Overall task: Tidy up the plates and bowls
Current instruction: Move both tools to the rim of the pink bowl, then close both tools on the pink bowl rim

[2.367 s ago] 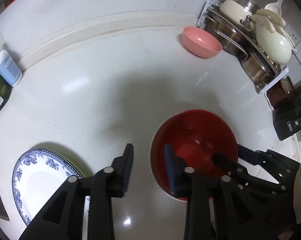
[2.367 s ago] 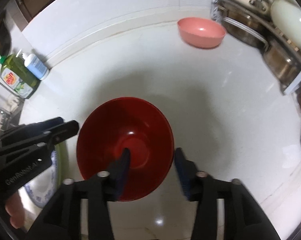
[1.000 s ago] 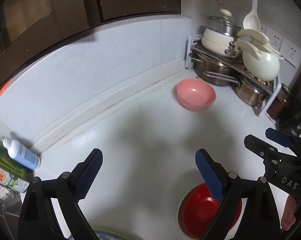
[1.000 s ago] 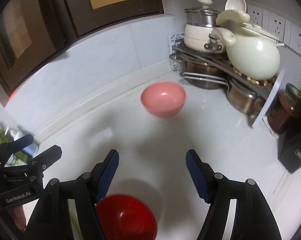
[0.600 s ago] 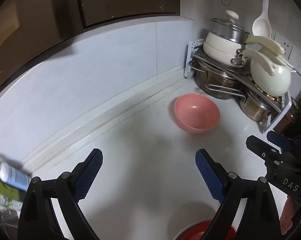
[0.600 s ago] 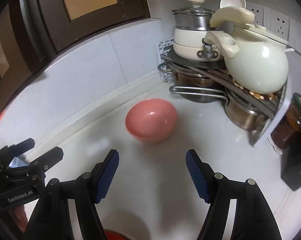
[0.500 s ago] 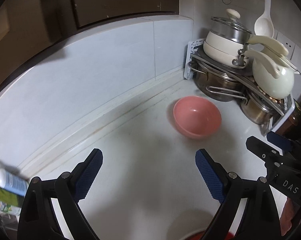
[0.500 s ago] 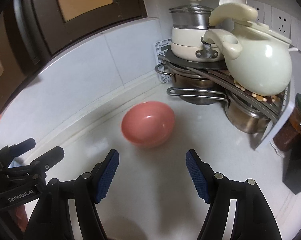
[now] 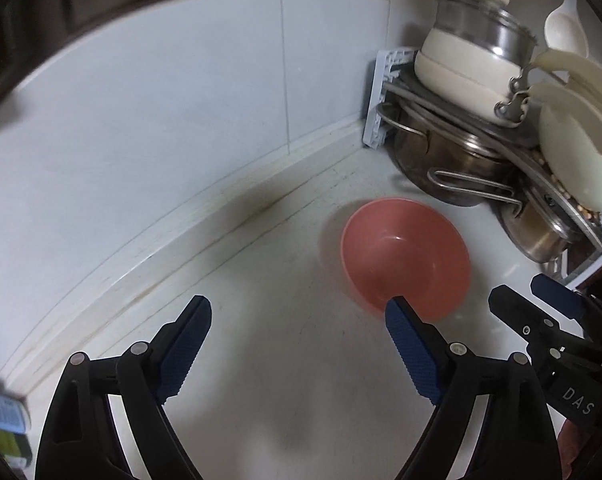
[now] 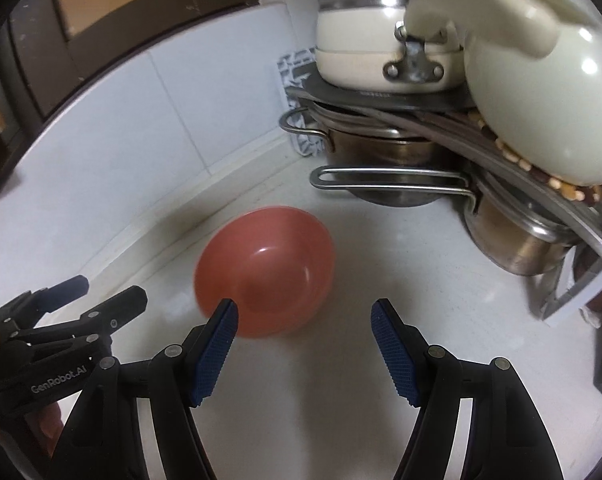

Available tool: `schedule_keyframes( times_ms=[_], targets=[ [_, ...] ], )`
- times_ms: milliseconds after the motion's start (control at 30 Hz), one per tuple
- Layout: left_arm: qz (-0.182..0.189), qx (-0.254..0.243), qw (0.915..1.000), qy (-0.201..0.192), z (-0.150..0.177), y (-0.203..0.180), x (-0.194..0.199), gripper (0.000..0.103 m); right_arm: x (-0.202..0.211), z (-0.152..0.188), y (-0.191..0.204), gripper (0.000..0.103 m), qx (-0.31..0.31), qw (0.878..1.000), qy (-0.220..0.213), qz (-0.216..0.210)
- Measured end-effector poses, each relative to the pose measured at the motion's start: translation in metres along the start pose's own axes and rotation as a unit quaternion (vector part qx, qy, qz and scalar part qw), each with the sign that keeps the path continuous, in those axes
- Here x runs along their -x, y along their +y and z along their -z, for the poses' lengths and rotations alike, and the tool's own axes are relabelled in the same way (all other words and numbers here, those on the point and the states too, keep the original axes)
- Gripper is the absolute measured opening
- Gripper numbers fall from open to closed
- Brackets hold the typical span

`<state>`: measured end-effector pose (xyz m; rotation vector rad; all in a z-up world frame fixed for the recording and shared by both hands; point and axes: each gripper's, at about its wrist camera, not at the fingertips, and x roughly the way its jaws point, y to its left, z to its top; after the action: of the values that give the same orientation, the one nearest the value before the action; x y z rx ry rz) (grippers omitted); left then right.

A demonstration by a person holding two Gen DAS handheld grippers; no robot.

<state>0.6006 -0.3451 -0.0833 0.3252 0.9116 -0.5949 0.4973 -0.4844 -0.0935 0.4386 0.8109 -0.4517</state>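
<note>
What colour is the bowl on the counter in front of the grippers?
Pink, a salmon shade; the bowl shows best in the right wrist view.

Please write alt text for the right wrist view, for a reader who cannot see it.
The open right gripper hangs just short of a pink bowl on a white counter. Stacked pots fill a corner rack behind; the left gripper shows at left.

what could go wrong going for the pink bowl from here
1. The pink bowl sits close to the stacked steel pots on the rack; the open right gripper might clip the long pot handle if it swings wide.
2. Both the right gripper and the open left gripper point at the same bowl, side by side, so they might collide.
3. The bowl's smooth curved wall could slip from a rim pinch on the glossy counter.
</note>
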Motion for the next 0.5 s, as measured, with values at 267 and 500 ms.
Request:
schedule_keyframes(
  times_ms=[267,500],
  targets=[
    [0.015,-0.018,0.9994,0.024,-0.017,-0.005,-0.047,0.082,-0.038,-0.009,-0.008,0.063,-0.014,1.0,0.022,0.003],
    [0.032,-0.014,0.9986,0.04,-0.025,-0.008,-0.077,0.068,-0.061,-0.012,-0.013,0.049,-0.028,0.999,0.046,-0.004]
  ],
)
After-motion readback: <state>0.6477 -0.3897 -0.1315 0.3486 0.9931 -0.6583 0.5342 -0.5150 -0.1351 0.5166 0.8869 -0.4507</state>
